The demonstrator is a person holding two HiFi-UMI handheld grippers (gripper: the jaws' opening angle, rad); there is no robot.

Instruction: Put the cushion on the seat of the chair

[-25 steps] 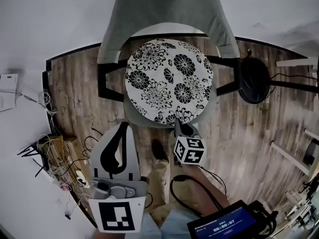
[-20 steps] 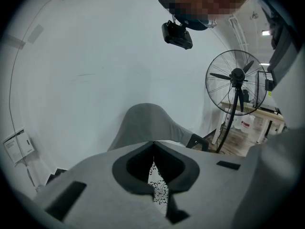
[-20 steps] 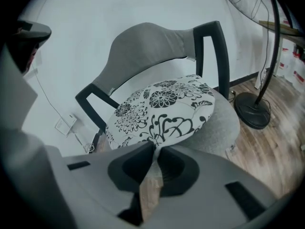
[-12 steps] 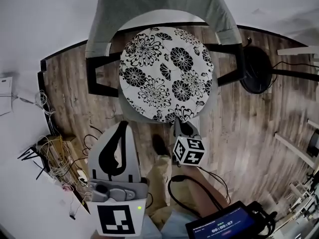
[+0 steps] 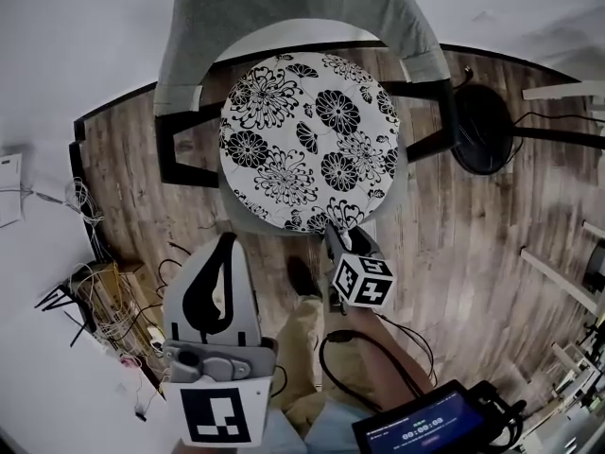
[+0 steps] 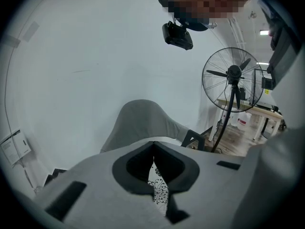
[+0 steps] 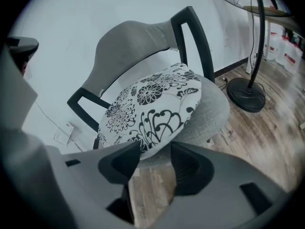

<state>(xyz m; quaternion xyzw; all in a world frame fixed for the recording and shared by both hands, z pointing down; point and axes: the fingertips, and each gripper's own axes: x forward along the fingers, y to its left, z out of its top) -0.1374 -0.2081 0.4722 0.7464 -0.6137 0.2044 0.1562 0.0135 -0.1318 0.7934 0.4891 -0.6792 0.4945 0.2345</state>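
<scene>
Where the wooden floor (image 5: 473, 244) meets the white wall, the grey chair (image 5: 284, 26) stands with the round floral cushion (image 5: 307, 140) lying flat on its seat. The left gripper (image 5: 227, 244) hangs short of the seat, its jaws together and holding nothing. The right gripper (image 5: 333, 239), at the cushion's near edge, is opening its jaws, and nothing is between them.

Your left gripper (image 5: 225, 242) sits at the lower left of the head view, angled gently downward, its fingers closed tip to tip. Your right gripper (image 5: 338, 239), at lower centre, points steeply down. Its fingers are opening, with nothing between them.
</scene>
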